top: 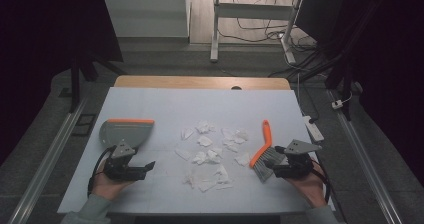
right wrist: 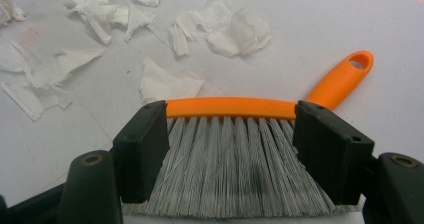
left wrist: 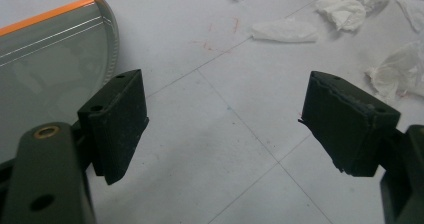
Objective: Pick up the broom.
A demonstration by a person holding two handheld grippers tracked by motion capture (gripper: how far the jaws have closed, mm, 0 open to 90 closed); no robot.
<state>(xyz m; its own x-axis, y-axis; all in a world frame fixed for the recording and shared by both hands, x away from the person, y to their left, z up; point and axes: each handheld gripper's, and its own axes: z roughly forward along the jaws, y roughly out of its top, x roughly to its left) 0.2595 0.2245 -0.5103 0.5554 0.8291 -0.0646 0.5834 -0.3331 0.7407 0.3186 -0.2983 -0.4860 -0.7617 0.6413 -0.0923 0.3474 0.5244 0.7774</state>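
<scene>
Right gripper view looks straight down its own two black jaws, which stand wide apart with the brush [right wrist: 235, 149] between them: the grey bristles fan toward the camera, the orange back runs crosswise from one jaw to the other, and the orange handle angles away past the far jaw toward the upper right. Whether the pads already press the ends of the bristle head or only flank it is hard to tell from here, since the jaw faces overlap the bristles' edges; I read them as not yet clamped. So the brush's long axis lies across the line of approach, not along it, and a grip would take the head by its two ends. In the high view the right gripper [top: 281, 165] sits at the near right of the white tabletop [top: 150, 101], right at the brush, while the left gripper [top: 145, 168] rests at the near left, jaws spread and empty, pointing toward the middle. Just beyond the left hand lies the grey dustpan [top: 125, 133] with its orange edge, flat on the tabletop and untouched. Between the two tools, farther in, the torn paper scraps [top: 210, 156] are scattered, lying to the left of the brush, nearer the right gripper than the dustpan is
</scene>
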